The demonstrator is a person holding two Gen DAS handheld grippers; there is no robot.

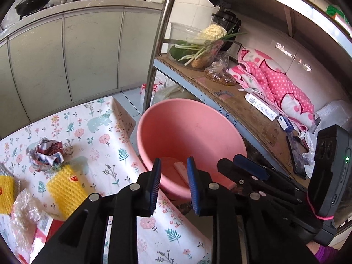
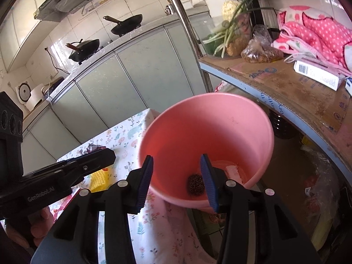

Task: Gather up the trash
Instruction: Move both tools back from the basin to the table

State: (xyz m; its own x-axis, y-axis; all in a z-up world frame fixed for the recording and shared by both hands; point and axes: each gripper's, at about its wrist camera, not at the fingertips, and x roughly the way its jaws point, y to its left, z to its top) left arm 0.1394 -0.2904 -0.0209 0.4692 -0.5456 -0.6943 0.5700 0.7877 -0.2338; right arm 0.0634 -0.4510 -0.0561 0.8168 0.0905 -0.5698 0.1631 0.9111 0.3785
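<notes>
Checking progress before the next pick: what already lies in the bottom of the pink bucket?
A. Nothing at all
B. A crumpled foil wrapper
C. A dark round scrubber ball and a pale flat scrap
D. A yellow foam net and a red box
C: the right wrist view shows a dark round scrubber ball and a pale flat scrap on the floor of the pink bucket.

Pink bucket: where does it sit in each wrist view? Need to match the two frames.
Left wrist view: the pink bucket sits at centre, just beyond the open jaws of the left gripper, right of the floral tablecloth.
Right wrist view: the pink bucket is centre-right, straight ahead of the right gripper, with a brown scrubber ball at its bottom.
Shared landmark: the pink polka-dot cloth on the shelf, upper right in both.
</notes>
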